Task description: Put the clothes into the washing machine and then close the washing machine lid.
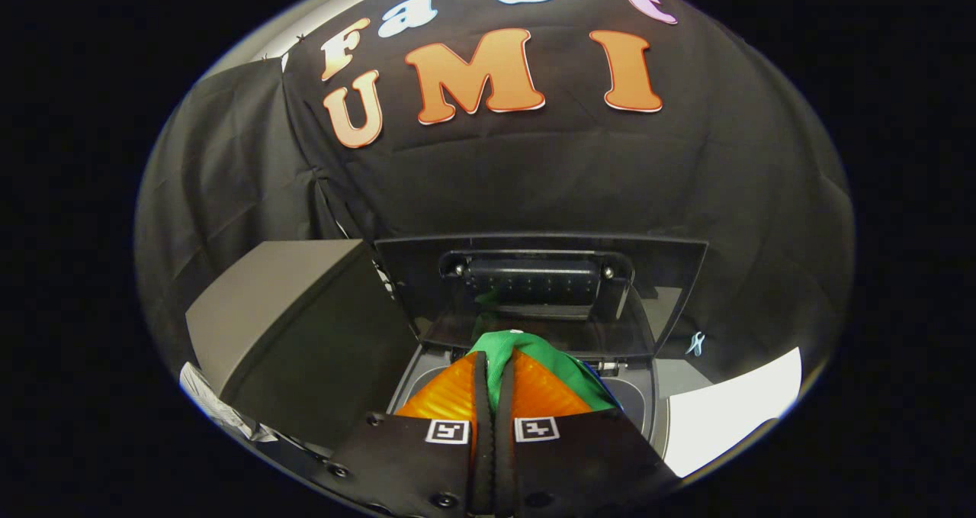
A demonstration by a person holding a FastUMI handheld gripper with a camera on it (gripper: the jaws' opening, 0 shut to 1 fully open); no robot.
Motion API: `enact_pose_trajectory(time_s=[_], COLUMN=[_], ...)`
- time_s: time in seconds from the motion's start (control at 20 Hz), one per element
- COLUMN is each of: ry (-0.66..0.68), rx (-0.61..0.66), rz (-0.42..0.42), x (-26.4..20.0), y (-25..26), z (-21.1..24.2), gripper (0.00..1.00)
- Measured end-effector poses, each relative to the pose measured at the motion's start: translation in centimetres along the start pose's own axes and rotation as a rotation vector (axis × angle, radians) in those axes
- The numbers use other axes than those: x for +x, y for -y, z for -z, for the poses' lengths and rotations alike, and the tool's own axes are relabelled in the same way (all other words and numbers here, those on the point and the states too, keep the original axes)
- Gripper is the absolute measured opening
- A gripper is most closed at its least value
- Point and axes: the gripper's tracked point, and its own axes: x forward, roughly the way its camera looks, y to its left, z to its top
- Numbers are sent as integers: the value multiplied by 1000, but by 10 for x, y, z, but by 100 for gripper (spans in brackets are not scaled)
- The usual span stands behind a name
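— Where the two fingers meet at the near side of the view, what does the gripper (492, 396) hold?

— A green garment (526, 354). The fingers stand close together with a fold of the cloth pinched between them, so the gripper is clamped on it. The fabric bunches up at the fingertips and drapes over the far-right side of the right finger (545, 396).

— Is any other colour showing on the cloth?

— A small blue edge peeks out beside the green, on its right. Whether it belongs to the same garment cannot be told.

— And where does the garment sit relative to the washing machine (648, 400)?

— Directly over the machine's open top. The grey rim of the opening shows on both sides of the fingers, and the bunched cloth hangs just above it, in front of the raised lid.

— How does the lid stand?

— The washing machine lid (656, 289) is swung up, nearly upright, just beyond the garment. It is a dark, see-through panel with a darker block, dotted with small holes, at its upper middle. A faint green reflection of the cloth shows on it.

— What lies around the machine?

— To the left a grey box-shaped unit (290, 312) stands just beside the opening. To the right of the machine a white sheet (732, 411) lies flat. Behind everything hangs the black cloth wall (534, 182) of the booth.
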Motion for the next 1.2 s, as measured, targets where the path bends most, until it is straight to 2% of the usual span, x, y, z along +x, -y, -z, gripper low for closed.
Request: enact_pose_trajectory(time_s=[0.35,0.7,0.95,1.2], ry=[-33,-185,-256,-292], rx=[12,37,49,96], rz=[10,37,70,64], x=[34,66,83,84], y=[10,21,24,19], z=[38,117,148,156], gripper=[8,8,9,19])
